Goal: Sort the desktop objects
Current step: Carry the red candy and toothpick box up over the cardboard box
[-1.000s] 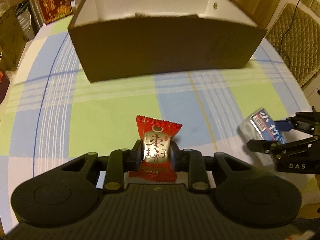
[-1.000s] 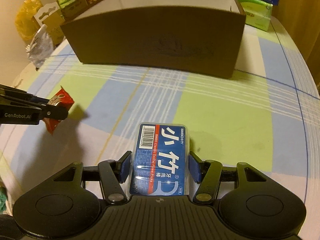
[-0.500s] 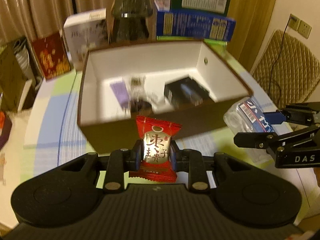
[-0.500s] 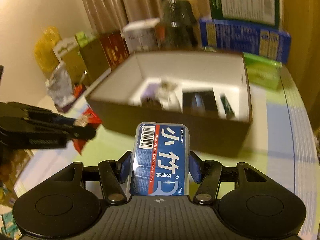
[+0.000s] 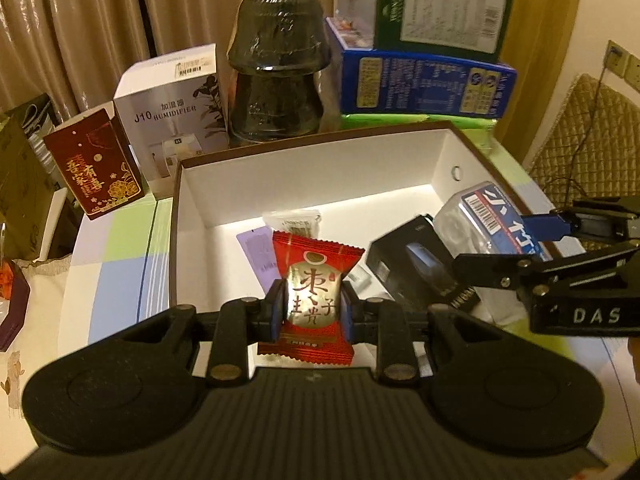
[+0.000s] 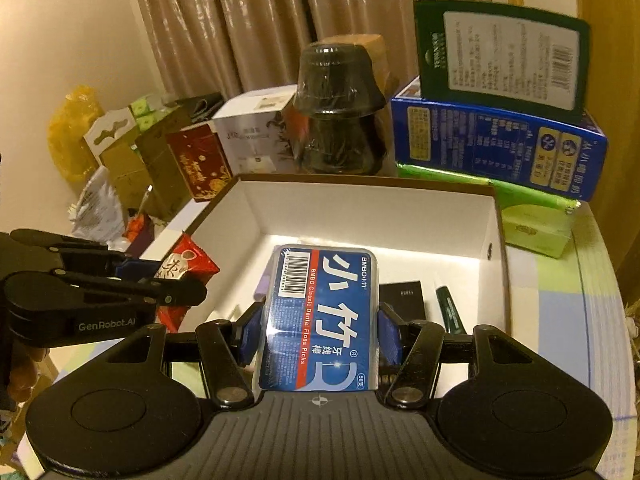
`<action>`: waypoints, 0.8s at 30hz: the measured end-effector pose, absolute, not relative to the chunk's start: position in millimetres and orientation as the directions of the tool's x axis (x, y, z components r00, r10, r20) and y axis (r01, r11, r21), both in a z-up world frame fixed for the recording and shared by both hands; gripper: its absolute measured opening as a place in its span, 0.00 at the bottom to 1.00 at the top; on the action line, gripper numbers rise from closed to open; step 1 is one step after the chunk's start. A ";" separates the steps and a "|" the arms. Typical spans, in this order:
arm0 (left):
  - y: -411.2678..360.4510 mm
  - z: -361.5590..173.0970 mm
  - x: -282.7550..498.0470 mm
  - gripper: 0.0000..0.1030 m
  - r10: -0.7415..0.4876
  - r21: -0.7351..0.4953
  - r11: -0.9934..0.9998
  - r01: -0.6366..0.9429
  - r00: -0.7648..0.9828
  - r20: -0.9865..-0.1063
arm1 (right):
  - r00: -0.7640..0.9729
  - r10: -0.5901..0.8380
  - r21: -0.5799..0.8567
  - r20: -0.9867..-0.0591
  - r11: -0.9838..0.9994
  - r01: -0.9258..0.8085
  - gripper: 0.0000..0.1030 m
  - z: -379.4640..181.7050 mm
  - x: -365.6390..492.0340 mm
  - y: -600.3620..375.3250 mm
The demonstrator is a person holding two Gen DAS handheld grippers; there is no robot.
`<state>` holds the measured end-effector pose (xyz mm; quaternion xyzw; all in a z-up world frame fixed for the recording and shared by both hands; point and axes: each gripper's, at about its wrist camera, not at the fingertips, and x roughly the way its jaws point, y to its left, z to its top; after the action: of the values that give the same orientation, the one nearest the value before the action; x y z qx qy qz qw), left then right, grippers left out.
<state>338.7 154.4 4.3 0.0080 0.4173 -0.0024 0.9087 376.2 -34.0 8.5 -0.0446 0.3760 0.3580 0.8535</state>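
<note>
Both hands have come up off the checked surface [image 5: 116,240] and now hang over the near edge of the open box [image 5: 320,172], so both things look ready to drop in. The left gripper [image 5: 312,312] has its jaws nearly closed, pinching the red candy packet [image 5: 314,280] upright between them. The right gripper [image 6: 320,334] has its jaws about half open, clamped on the floss pick case [image 6: 322,312], which pokes out over the box's right side.

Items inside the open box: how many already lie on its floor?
5 visible in the box: a clear packet, a lilac card, a small white piece, a black box and a green tube. The held items may hide more.
</note>
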 end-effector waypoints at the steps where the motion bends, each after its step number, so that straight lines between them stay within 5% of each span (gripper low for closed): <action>1: 157.3 2.1 345.3 0.22 0.003 0.012 1.000 0.009 0.647 -0.763 | 0.460 0.571 0.190 -0.680 0.743 -0.642 0.54 5.3 383.4 -28.1; 24: 203.2 -56.7 461.7 0.22 0.051 0.044 0.999 -0.026 0.549 -0.834 | 0.433 0.487 0.171 -0.758 0.790 -0.589 0.54 -48.4 505.1 37.9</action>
<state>461.7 203.2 -56.7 0.0132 0.4741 0.0218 0.8801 505.1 37.9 -48.4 -0.0599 0.4263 0.3187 0.8445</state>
